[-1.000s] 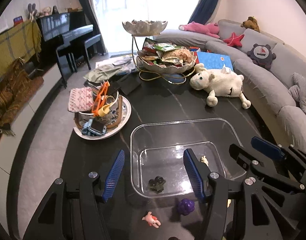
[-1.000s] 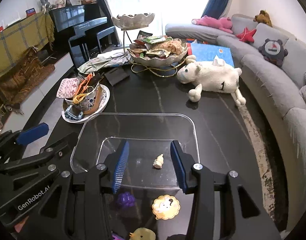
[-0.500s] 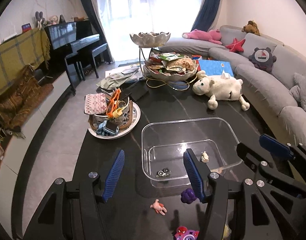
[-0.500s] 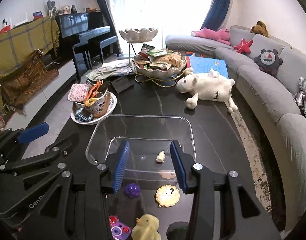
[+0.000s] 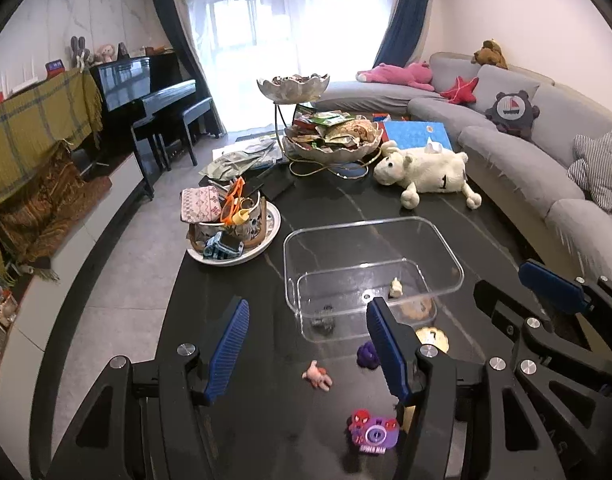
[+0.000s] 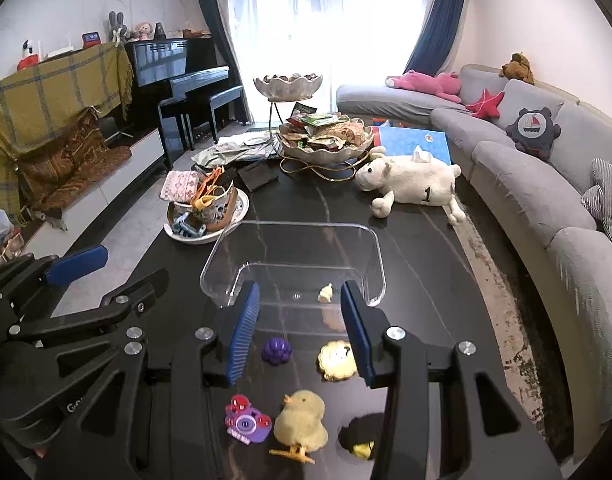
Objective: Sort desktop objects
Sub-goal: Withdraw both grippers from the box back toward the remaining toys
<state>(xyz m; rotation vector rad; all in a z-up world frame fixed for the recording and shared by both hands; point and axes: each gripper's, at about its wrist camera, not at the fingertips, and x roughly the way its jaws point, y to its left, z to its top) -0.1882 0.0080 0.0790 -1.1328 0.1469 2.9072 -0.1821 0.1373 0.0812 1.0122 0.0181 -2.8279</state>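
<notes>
Both the left hand-held gripper (image 5: 306, 344) and the right hand-held gripper (image 6: 300, 334) hang part-open and empty above the dark surface (image 6: 418, 264). The clear bin (image 6: 294, 260) holds a small cream figure (image 6: 325, 293) and a dark toy (image 5: 324, 320). Just outside the bin's near wall lie a purple grape toy (image 6: 277, 350), a gold badge (image 6: 336, 360), a yellow chick (image 6: 300, 424), a Spider-Man camera toy (image 6: 246, 420) and a pink figure (image 5: 317, 375).

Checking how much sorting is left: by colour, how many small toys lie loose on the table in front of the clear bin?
Purple: 2 (grape-like toy, Spider-Man camera)
Yellow: 2 (chick, round badge)
Pink: 1 (small figure)
Total: 5. A dark-and-yellow thing beside the chick is too unclear to class, so not counted.
</notes>
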